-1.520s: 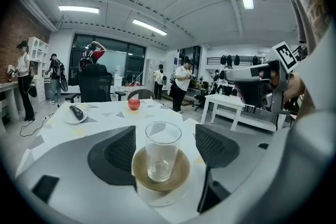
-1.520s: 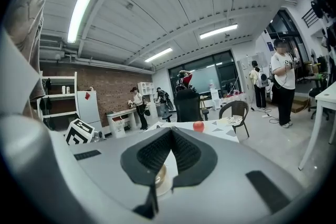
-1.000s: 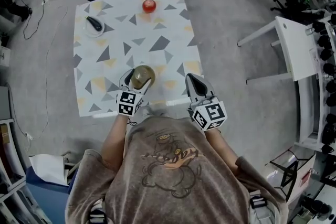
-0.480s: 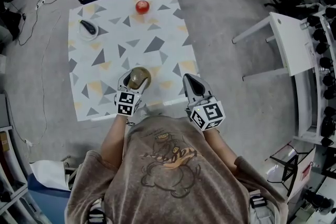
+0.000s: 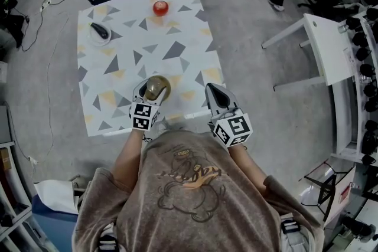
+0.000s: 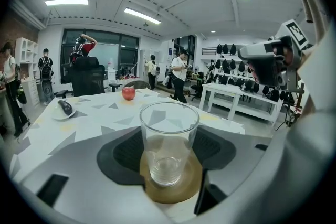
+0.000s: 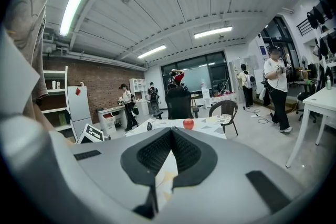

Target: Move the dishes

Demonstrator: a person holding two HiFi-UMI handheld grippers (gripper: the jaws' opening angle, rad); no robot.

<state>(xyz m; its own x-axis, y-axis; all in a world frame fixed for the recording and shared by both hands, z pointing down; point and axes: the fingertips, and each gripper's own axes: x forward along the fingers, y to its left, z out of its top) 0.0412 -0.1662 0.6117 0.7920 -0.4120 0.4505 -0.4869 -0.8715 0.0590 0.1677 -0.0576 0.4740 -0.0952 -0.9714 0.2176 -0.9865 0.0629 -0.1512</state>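
HEAD VIEW: A person stands at the near edge of a triangle-patterned surface point(image 5: 177, 50) with the left tool point(image 5: 154, 92) set around the only drinking glass point(image 5: 157, 87). The right tool point(image 5: 214, 90) hangs to the right by the same near edge, well apart from the glass, so the left hand is plainly the nearer. Far across the surface sit one red apple point(image 5: 160, 7) and, at far left, one small white plate point(image 5: 91, 38) bearing one dark oblong item point(image 5: 99, 31). LEFT GRIPPER VIEW: The glass point(image 6: 168, 139), empty and upright with its long axis vertical, stands dead ahead of the tool, between its two jaws, on a single round brown coaster point(image 6: 178, 191). The jaws have just been closing, yet they stand apart on either side and the pads do not appear to press the glass. Any lift looks to depend on that last closing-in from left and right. RIGHT GRIPPER VIEW: The right tool's jaws meet at their tips with nothing between them, and the apple point(image 7: 188, 124) shows far beyond.
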